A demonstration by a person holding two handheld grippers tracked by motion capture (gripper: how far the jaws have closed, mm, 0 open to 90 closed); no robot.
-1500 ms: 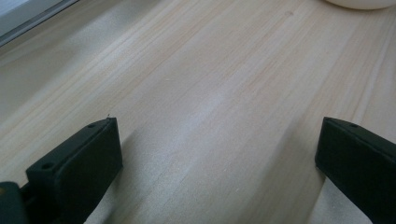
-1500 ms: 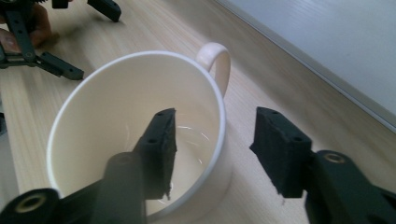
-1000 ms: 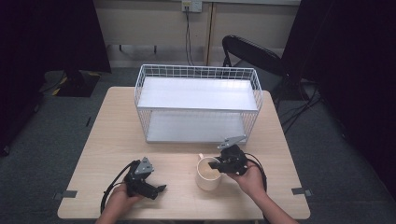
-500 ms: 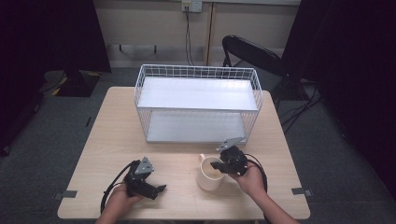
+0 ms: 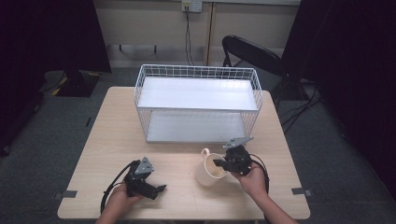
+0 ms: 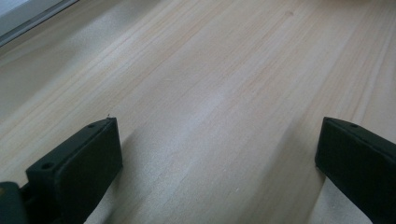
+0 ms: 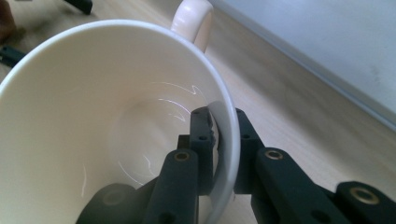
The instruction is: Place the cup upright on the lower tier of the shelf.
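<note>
The right gripper (image 5: 223, 163), held in the person's right hand (image 5: 252, 177) at the near right of the light wooden table (image 5: 107, 135), was clamped on the rim of a cream mug (image 5: 208, 169). In the right gripper view, its two black jaws were nearly closed with the mug's thin wall pinched between them, one jaw inside the mug and the other outside. The mug (image 7: 116, 121) sat directly against the gripper on its left, tilted so its mouth faced the camera; whether its base touched the table could not be told. Its handle (image 7: 192, 21) was on the far side of the rim, pointing toward a white wire basket shelf (image 5: 198, 100). That shelf stood in the middle of the table, just beyond the mug, with a flat white upper tier and a lower white tier behind a wire grid. The left gripper (image 5: 159, 189) was held in the left hand (image 5: 119, 203) at the near left of the table, well apart from the mug, low over the wood. In the left gripper view its jaws were spread wide with bare wood grain between them. Beyond the table, a black chair (image 5: 254, 53) stood on grey carpet, and a cable hung from a wall outlet (image 5: 192, 4).
</note>
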